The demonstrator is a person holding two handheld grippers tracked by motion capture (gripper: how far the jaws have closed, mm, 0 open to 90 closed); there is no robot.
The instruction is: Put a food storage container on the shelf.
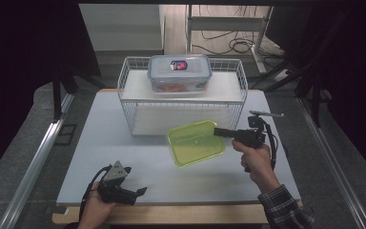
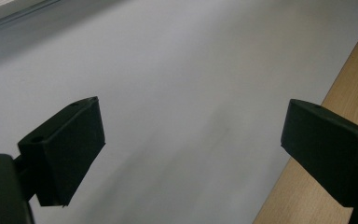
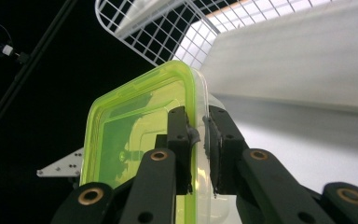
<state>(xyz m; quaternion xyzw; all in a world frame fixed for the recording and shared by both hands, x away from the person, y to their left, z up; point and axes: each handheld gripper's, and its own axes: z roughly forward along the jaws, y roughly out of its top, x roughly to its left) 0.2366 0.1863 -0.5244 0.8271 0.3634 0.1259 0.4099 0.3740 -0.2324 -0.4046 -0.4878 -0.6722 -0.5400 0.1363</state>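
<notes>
The right gripper's (image 3: 198,140) fingers (image 3: 179,140) pinched the rim of a green-lidded box (image 1: 196,142), holding it tilted above the table (image 1: 124,157); the left gripper (image 1: 124,188) rested near the front edge, fingers spread on nothing. The box looked light, stiff and slick, so the rim seemed the surest place to grip. Beyond stood a wire rack (image 1: 131,112) with a clear tub (image 1: 179,72) on top.

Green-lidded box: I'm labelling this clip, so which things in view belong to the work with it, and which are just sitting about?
In use: green-lidded box, clamped by the right gripper.
Sitting about: wire rack, blue-lidded container on top, left gripper, open.
</notes>
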